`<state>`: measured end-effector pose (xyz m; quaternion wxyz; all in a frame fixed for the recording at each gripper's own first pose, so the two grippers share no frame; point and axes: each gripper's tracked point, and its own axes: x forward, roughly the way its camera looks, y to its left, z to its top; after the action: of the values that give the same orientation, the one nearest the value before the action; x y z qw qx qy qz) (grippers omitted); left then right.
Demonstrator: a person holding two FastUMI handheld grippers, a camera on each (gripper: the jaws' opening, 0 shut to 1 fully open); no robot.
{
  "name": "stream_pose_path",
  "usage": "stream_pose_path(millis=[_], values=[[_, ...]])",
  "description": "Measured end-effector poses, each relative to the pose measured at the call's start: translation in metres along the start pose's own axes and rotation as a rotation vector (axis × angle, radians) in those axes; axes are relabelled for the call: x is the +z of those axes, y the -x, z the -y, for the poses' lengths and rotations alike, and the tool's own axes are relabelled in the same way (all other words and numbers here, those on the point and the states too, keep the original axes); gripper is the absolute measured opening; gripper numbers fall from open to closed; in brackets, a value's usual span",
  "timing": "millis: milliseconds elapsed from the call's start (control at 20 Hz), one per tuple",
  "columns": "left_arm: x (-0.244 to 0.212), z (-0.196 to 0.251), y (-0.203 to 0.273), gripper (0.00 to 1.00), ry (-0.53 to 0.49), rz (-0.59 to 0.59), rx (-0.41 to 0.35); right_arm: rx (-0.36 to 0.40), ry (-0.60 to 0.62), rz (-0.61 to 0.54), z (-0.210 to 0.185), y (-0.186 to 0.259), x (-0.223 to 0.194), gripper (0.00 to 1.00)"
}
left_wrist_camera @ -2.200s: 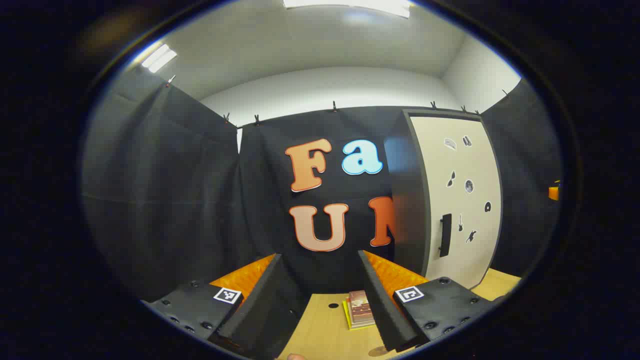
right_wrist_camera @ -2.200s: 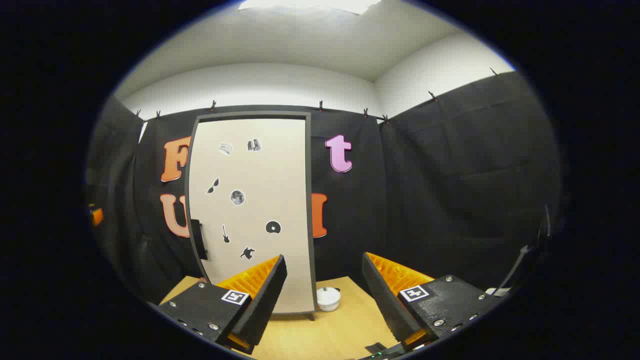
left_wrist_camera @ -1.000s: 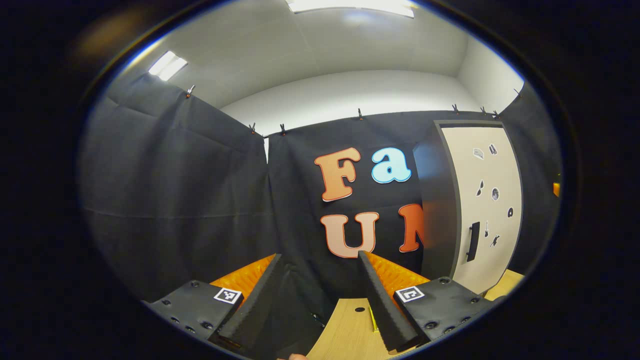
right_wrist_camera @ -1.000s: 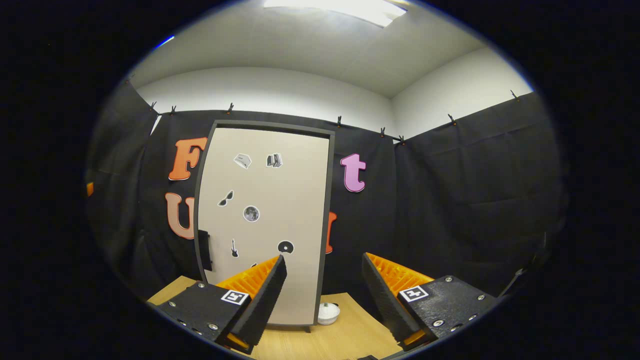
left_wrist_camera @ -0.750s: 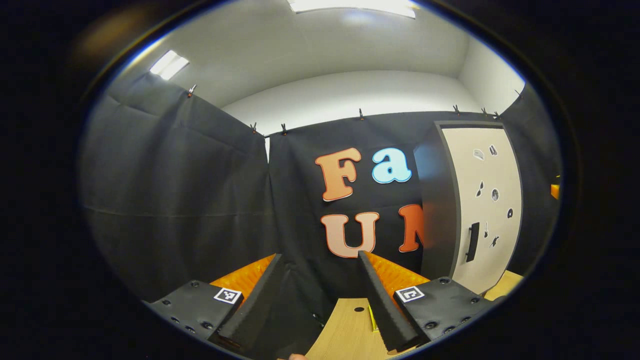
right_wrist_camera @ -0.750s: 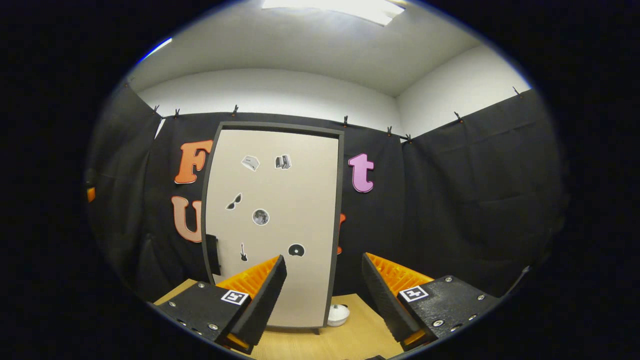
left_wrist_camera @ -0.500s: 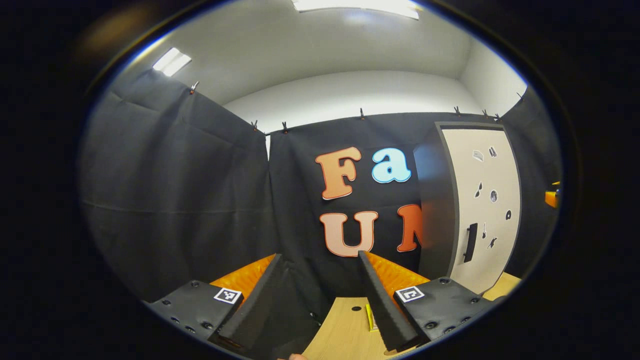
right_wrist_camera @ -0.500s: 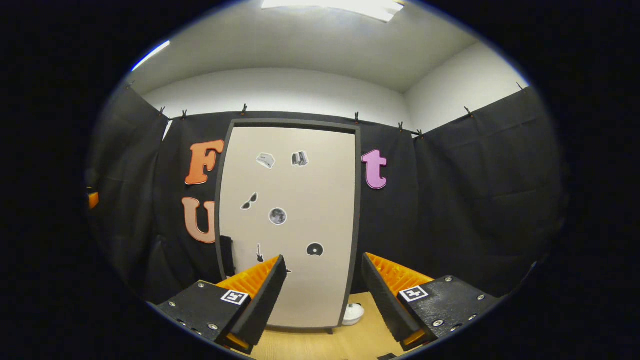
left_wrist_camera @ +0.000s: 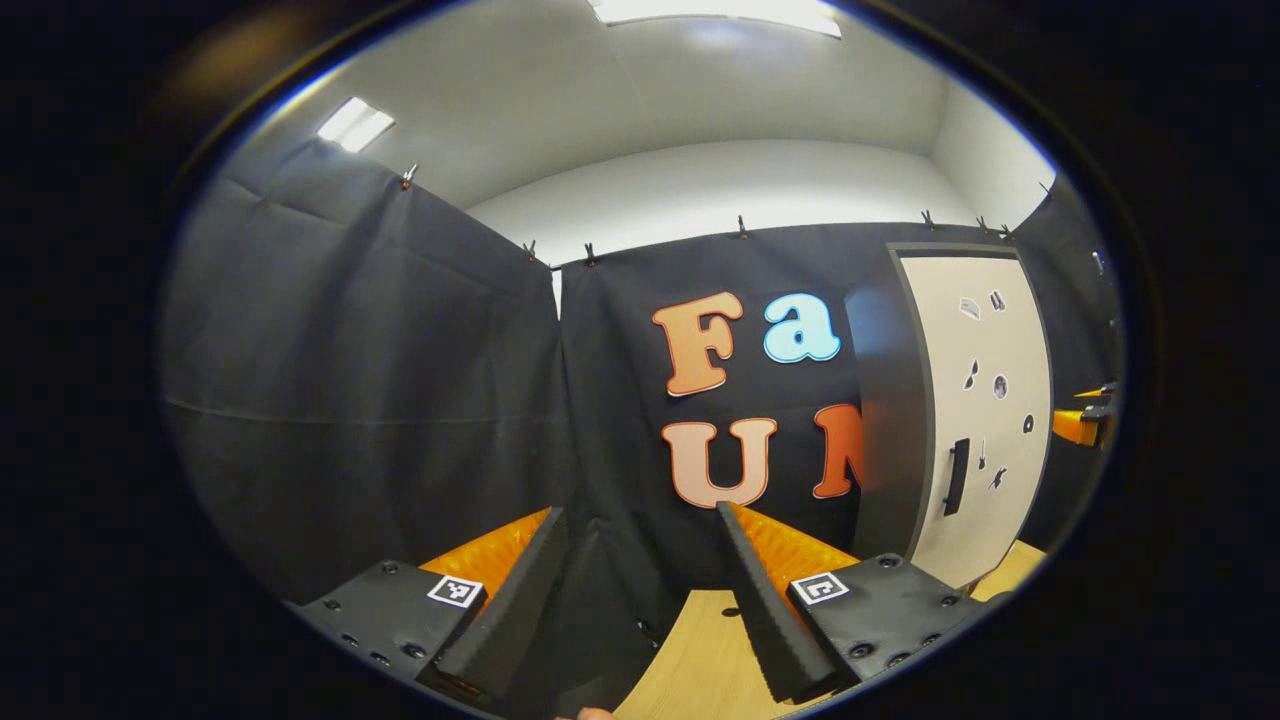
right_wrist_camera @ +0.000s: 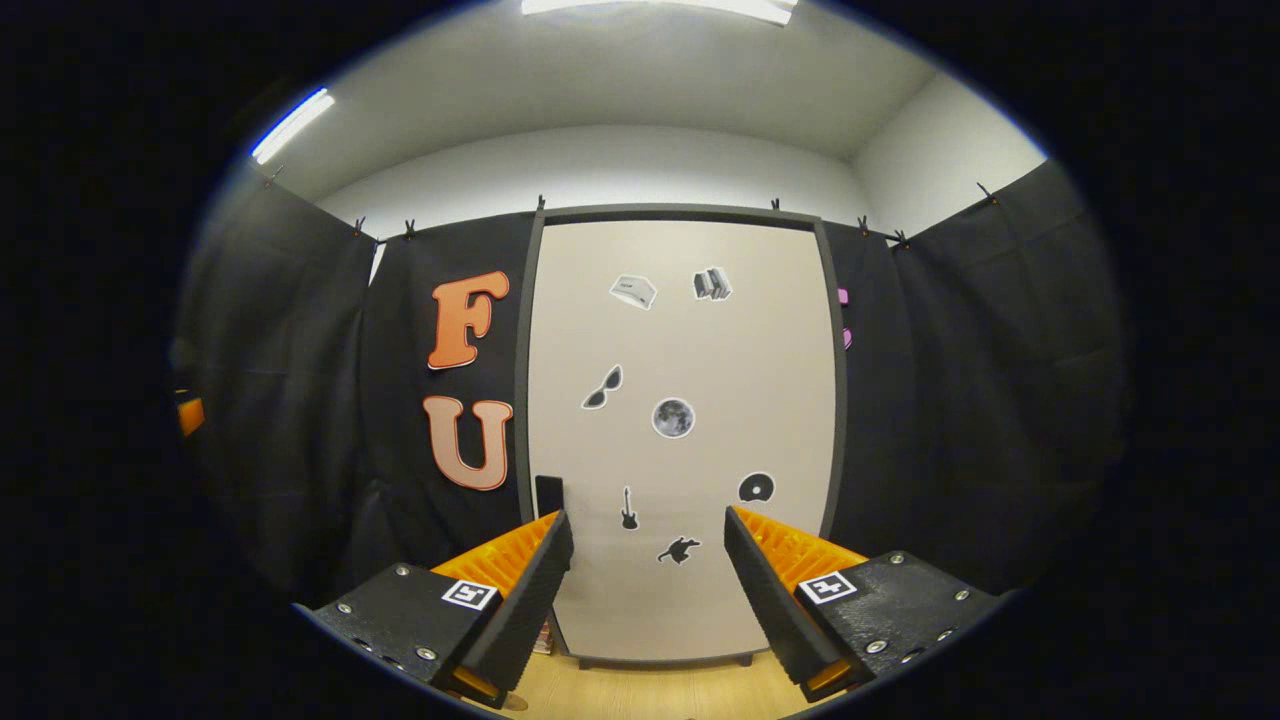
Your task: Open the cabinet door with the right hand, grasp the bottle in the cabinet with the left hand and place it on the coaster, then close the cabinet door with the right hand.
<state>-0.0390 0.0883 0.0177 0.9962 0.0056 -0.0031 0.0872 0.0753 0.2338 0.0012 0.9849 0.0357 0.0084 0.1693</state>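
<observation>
Cabinet door (right_wrist_camera: 680, 440): shut, facing the right gripper (right_wrist_camera: 648, 590); dark handle (right_wrist_camera: 548, 495) at its left edge, just above the left finger. Jaws wide, empty.
Left gripper (left_wrist_camera: 640, 600): jaws wide, empty, over the table (left_wrist_camera: 700, 670), well left of the door.
Bottle: presumably behind the door, unseen. Coaster: not identifiable.
Risk: the handle sits off the jaws' centreline; closing from here would likely miss it or catch only the door edge.
</observation>
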Motion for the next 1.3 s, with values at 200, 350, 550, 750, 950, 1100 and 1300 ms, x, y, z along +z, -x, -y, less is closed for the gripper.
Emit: stream_pose_path(millis=[200, 350, 550, 750, 950, 1100, 1300], values=[[-0.006, -0.020, 0.006, 0.94, -0.009, -0.012, 0.033, 0.021, -0.028, -0.018, -0.029, -0.033, -0.016, 0.94], [-0.012, -0.036, 0.010, 0.94, -0.019, -0.026, 0.059, 0.015, -0.016, -0.028, -0.044, -0.059, -0.030, 0.94], [-0.017, -0.058, 0.017, 0.94, -0.030, -0.038, 0.101, 0.015, 0.006, -0.043, -0.065, -0.093, -0.049, 0.94], [-0.022, -0.075, 0.022, 0.94, -0.030, -0.052, 0.137, 0.004, 0.022, -0.068, -0.073, -0.127, -0.070, 0.94], [-0.025, -0.090, 0.028, 0.94, -0.041, -0.061, 0.173, 0.010, 0.003, -0.113, -0.079, -0.154, -0.092, 0.90], [-0.029, -0.100, 0.033, 0.94, -0.042, -0.067, 0.197, 0.003, -0.011, -0.139, -0.080, -0.167, -0.104, 0.80], [-0.034, -0.109, 0.039, 0.94, -0.043, -0.075, 0.221, 0.004, -0.027, -0.157, -0.086, -0.173, -0.111, 0.61]])
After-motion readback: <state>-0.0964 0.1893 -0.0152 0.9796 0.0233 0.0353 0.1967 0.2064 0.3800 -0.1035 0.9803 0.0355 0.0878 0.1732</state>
